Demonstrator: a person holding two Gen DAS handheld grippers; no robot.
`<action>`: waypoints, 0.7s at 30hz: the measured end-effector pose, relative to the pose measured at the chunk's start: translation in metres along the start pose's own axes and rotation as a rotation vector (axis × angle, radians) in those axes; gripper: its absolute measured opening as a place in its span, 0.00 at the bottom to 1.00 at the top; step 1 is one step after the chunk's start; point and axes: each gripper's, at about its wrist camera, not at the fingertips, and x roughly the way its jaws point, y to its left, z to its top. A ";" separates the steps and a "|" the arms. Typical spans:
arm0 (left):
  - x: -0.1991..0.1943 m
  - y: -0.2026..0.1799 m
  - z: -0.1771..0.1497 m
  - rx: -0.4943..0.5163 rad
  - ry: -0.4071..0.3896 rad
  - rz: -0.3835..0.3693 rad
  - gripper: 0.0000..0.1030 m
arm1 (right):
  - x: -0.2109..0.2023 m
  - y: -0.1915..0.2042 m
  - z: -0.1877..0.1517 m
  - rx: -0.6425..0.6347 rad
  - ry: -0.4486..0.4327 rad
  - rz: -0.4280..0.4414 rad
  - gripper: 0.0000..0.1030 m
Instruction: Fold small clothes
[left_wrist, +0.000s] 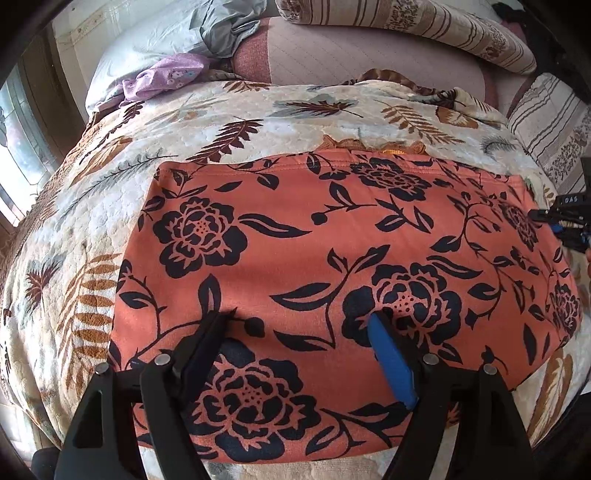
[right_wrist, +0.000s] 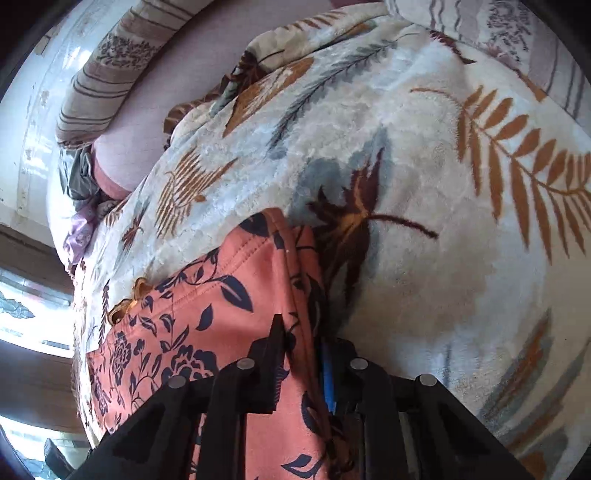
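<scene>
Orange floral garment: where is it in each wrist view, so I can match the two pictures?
Left wrist: orange floral garment lies flat, filling the centre and lower picture, under the open left gripper.
Right wrist: its edge fills the lower left, pinched in the right gripper.
Shared landmark: the leaf-print blanket beneath it.

Daylight is admitted from a window (left_wrist: 22, 162) at the left, which is blown out to glare; soft shadows are cast. Edges are bent and blackened by fisheye distortion, and slight blur is seen in the right wrist view
</scene>
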 end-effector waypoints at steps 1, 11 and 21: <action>-0.006 0.002 0.000 -0.012 -0.013 -0.014 0.78 | 0.000 -0.010 0.000 0.050 -0.006 0.020 0.15; 0.008 -0.008 -0.011 0.078 0.026 0.024 0.81 | -0.057 0.007 -0.041 0.035 -0.060 0.057 0.72; -0.019 0.012 -0.030 0.023 0.020 0.022 0.81 | -0.059 0.023 -0.123 0.008 0.042 0.235 0.79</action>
